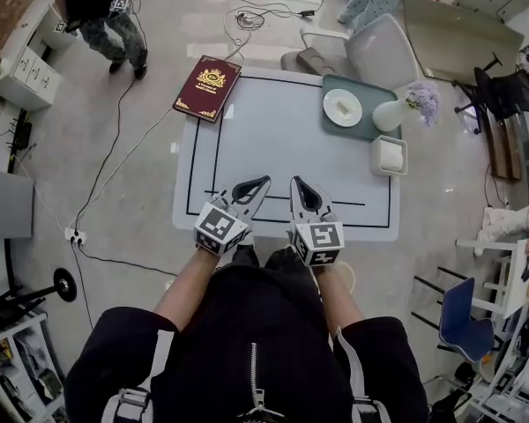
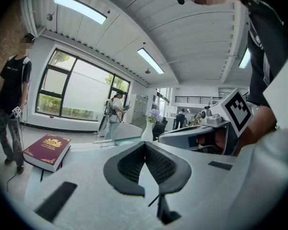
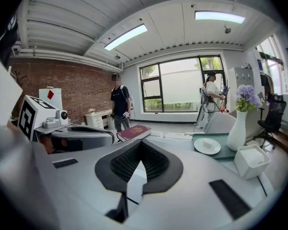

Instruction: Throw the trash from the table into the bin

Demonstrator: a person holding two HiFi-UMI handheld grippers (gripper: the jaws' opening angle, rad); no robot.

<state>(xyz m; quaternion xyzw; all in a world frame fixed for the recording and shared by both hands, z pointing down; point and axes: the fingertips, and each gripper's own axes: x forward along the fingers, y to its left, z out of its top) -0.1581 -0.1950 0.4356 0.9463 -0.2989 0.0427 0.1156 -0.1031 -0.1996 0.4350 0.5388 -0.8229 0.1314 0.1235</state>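
My left gripper (image 1: 263, 181) and right gripper (image 1: 296, 182) hover side by side over the near edge of the white table (image 1: 273, 122). Both are shut, with nothing between the fingers. In the left gripper view the left gripper (image 2: 145, 144) has its dark pads meeting, and the right gripper (image 3: 140, 143) looks the same in its own view. A white plate (image 1: 342, 108) with a small pale lump on it rests on a teal tray (image 1: 363, 127) at the far right. A small white square box (image 1: 389, 155) stands at the right edge, nearer than the tray.
A maroon book (image 1: 208, 87) lies on the table's far left corner. A white vase with purple flowers (image 1: 397, 111) stands on the tray. A grey chair (image 1: 379, 49) is behind the table, a blue chair (image 1: 458, 317) at the right. Cables (image 1: 115, 148) cross the floor; a person (image 1: 106, 16) stands far left.
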